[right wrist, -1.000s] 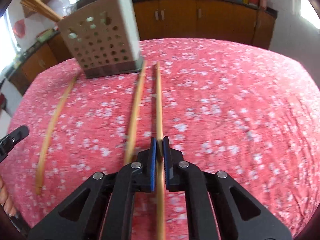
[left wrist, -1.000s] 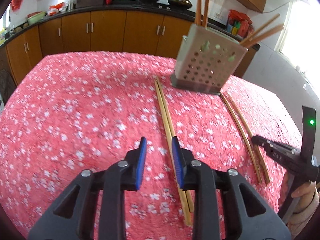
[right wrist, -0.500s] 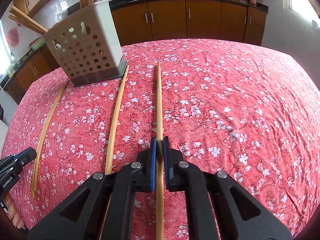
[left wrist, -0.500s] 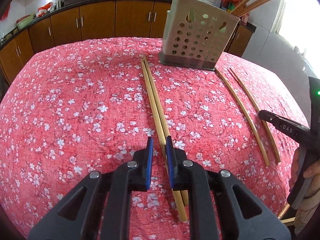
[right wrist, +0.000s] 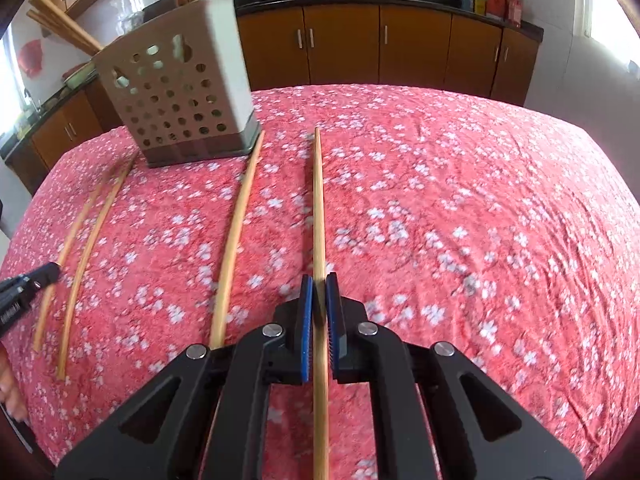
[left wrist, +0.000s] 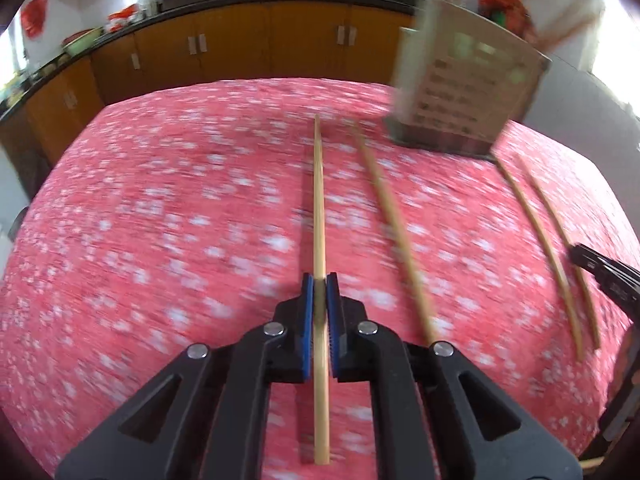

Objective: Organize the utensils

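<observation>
One chopstick [left wrist: 319, 216] is clamped in the left hand-held gripper [left wrist: 319, 280], another chopstick [right wrist: 319, 216] in the right hand-held gripper [right wrist: 319, 280], above the counter [right wrist: 480, 220]; the perforated holder [right wrist: 180, 96] is seen beyond.

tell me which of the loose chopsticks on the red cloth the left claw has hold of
The left claw is shut on the straight pale bamboo chopstick that runs up the middle of its view. Its former neighbour lies loose just to the right.
</observation>
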`<state>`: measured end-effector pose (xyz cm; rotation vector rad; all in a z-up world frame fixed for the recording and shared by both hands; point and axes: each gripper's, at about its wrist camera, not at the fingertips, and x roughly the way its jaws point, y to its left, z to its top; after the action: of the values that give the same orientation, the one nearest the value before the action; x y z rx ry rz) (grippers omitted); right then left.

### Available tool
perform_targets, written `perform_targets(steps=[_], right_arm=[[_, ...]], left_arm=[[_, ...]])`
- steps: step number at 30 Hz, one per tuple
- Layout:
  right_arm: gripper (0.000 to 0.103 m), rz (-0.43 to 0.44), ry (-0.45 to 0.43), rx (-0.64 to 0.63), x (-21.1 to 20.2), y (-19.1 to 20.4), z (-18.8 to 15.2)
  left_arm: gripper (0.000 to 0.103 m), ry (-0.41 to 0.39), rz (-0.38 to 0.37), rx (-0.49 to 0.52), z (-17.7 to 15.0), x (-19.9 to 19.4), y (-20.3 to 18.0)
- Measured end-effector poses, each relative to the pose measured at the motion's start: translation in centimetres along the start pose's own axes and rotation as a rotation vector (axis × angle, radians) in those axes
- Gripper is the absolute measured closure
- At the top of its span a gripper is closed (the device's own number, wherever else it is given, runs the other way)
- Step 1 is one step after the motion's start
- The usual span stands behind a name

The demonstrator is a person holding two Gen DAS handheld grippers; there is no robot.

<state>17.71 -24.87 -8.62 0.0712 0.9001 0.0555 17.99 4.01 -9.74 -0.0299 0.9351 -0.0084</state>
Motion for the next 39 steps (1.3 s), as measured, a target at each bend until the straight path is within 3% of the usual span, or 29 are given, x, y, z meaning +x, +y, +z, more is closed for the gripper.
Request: perform_targets(steps=[8, 18, 39], right_arm=[[0.095, -0.015, -0.028, 0.038, 1.2, -1.0, 1.4], [0.094, 0.001, -0.029, 0.053, 1.7, -1.2, 1.8], [0.094, 0.0, -0.031, 0.057, 1.4, -1.0, 1.5]], left_arm=[[0.094, -0.032, 0.035, -0.053, 1.3, 0.9, 4.0], [0.094, -0.04, -0.014, -0.094, 0.8, 0.3, 5.2], [0.093, -0.042, -0.018, -0.102, 0.8, 0.0, 5.1]])
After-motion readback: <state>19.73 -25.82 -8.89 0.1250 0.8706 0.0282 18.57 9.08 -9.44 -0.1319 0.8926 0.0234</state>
